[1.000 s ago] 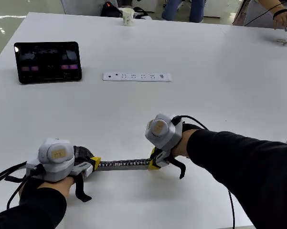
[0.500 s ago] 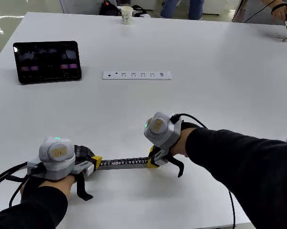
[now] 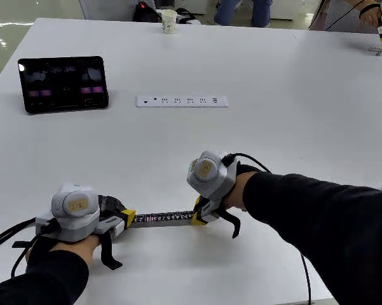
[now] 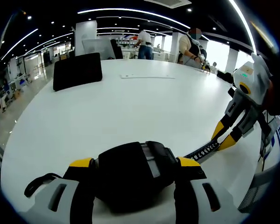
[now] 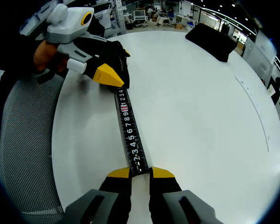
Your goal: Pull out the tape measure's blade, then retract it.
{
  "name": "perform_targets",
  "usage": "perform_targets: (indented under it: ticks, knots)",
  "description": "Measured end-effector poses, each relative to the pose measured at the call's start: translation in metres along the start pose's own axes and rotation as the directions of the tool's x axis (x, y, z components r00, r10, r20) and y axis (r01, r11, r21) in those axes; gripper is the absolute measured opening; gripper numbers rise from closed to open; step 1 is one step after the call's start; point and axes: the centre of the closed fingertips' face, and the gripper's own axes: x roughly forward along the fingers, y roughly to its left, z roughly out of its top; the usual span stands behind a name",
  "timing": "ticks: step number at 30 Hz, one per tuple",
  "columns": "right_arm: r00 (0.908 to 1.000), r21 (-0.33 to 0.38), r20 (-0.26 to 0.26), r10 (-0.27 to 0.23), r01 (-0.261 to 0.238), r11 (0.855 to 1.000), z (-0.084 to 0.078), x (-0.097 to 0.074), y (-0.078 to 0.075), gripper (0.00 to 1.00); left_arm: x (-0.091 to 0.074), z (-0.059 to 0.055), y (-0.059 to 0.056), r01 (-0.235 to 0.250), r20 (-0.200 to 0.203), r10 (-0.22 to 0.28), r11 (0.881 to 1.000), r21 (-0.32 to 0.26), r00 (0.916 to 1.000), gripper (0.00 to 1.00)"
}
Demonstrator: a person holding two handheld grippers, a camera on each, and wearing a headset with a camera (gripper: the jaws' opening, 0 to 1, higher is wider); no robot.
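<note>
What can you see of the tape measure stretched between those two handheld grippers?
The tape measure has a chunky black case, clamped between the yellow-tipped jaws of the left gripper. Its blade is dark with white numerals and one red mark, printed side up. It is drawn out in a straight line along the white table; whether it rests on the surface is unclear. The right gripper pinches the blade's free end.

The white table (image 3: 292, 114) is bearing 1 propped tablet (image 3: 63, 83) at far left, 1 power strip (image 3: 182, 101) lying mid-table, 1 cup (image 3: 169, 20) at the far edge and the blade (image 3: 162, 218) lying near the front.
</note>
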Motion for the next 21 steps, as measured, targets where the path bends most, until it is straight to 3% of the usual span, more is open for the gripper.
perform_targets:
  ticks: [10, 21]
  knots:
    - [0.9998, -0.003, 0.022, -0.005, 0.005, 1.000, 0.0057, 0.0016, 0.0028, 0.11, -0.0011, -0.0007, -0.0010, 0.003, -0.009, -0.003, 1.000, -0.002, 1.0000, 0.65]
    - [0.9996, -0.080, 0.028, 0.004, -0.002, 0.997, 0.0079, 0.0039, 0.0035, 0.11, -0.0002, -0.0007, -0.0009, 0.004, -0.016, -0.004, 1.000, -0.003, 0.9999, 0.65]
